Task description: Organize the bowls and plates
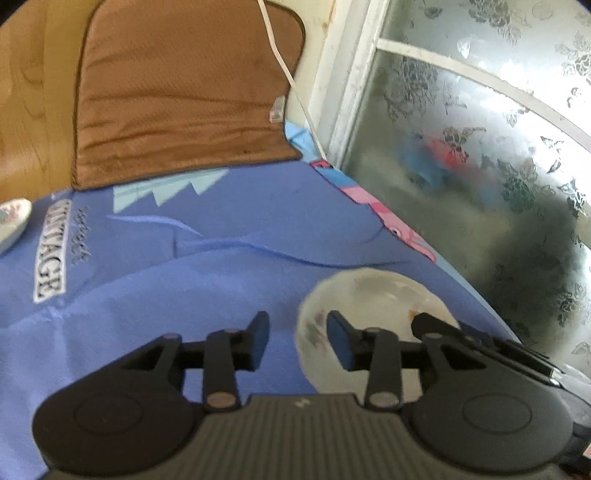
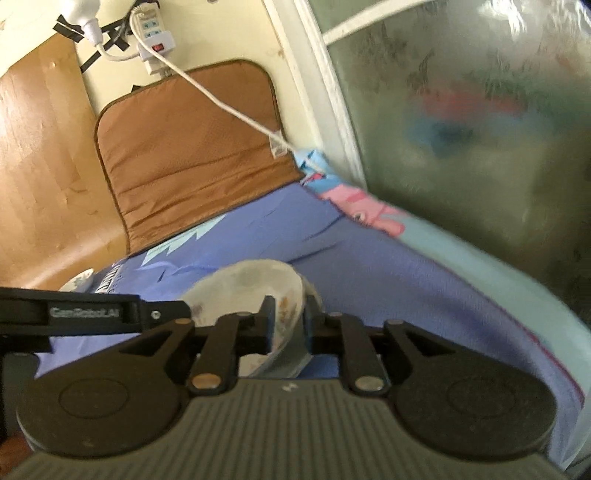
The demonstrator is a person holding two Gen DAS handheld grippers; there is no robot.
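Note:
A white bowl (image 1: 376, 295) with a faded flower print rests on the blue printed sheet (image 1: 221, 240), close to the window side. My left gripper (image 1: 299, 339) is open, its fingers straddling the bowl's left rim without pressing on it. In the right wrist view the same bowl (image 2: 243, 288) sits right in front of the camera. My right gripper (image 2: 290, 325) has the bowl's right wall between its fingers and stands slightly open. A second small white dish (image 1: 11, 221) lies at the sheet's far left edge, also visible as dish (image 2: 75, 282).
A brown padded mat (image 1: 184, 103) leans up behind the sheet, with a white cable (image 1: 280, 62) running to a power strip (image 2: 155, 33) on the wall. A frosted flower-patterned window (image 1: 480, 147) bounds the right side. A wooden panel (image 1: 26, 92) stands at left.

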